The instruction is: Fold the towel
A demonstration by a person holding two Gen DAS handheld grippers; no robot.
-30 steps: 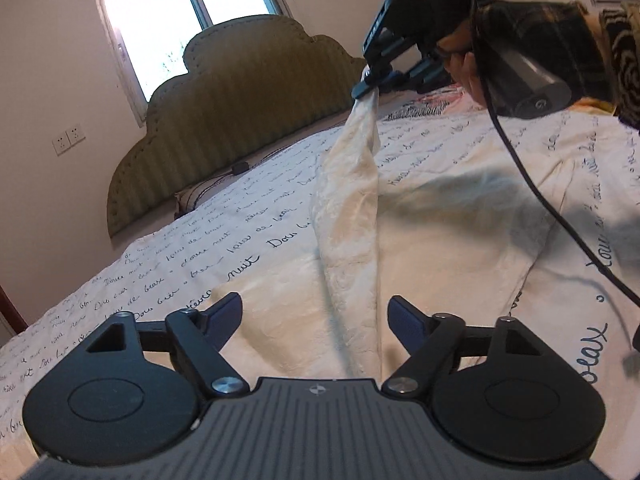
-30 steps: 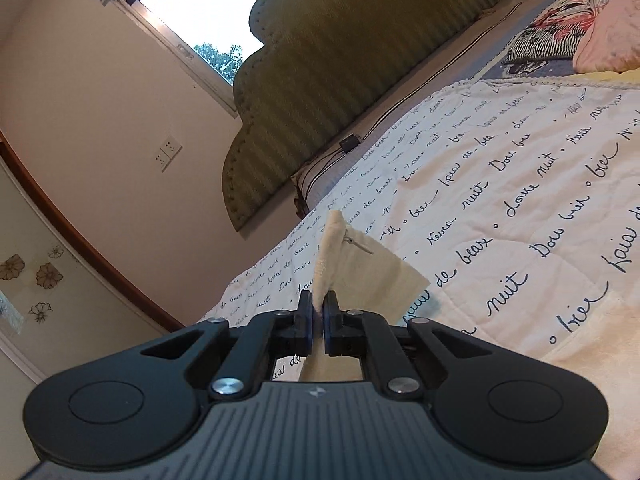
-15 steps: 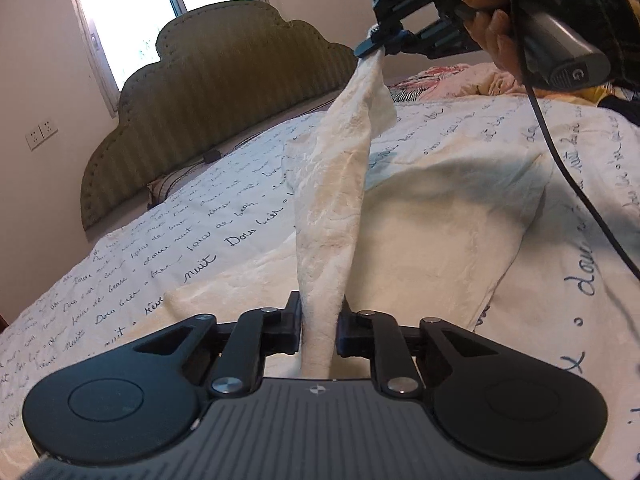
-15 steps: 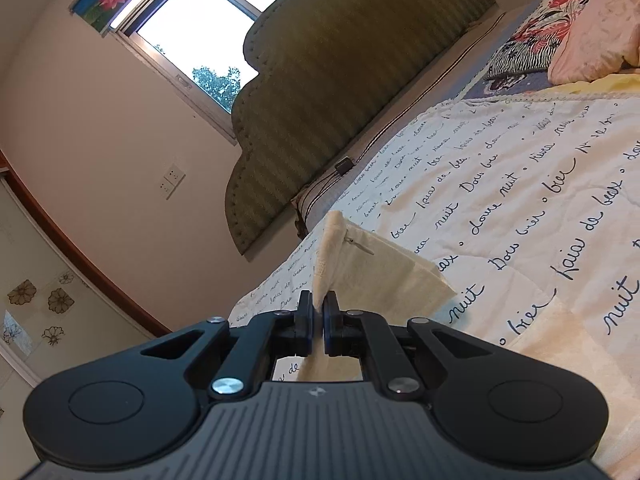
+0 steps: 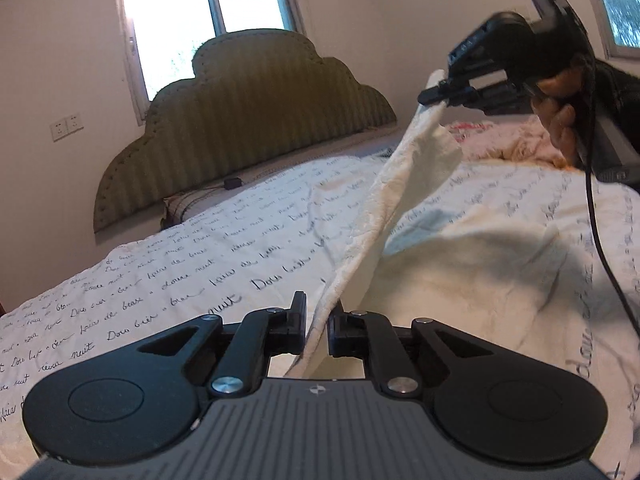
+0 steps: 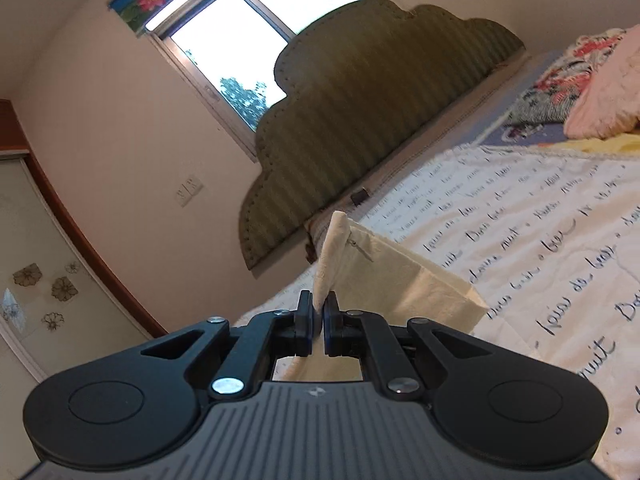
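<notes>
A cream towel stretches taut above the bed, one edge running between my two grippers. My left gripper is shut on the near end of that edge. At the upper right of the left wrist view, my right gripper pinches the far corner, held by a hand. In the right wrist view, my right gripper is shut on the towel, whose corner sticks up past the fingers. The rest of the towel lies loose on the bed.
The bed carries a white cover with dark script lettering. A green scalloped headboard stands against the wall under a window. Pink and floral bedding is piled at the far right. A black cable hangs from the right gripper.
My left gripper went from open to shut on the towel's edge and lifted it. The right gripper rose and moved right, pulling the towel taut.
</notes>
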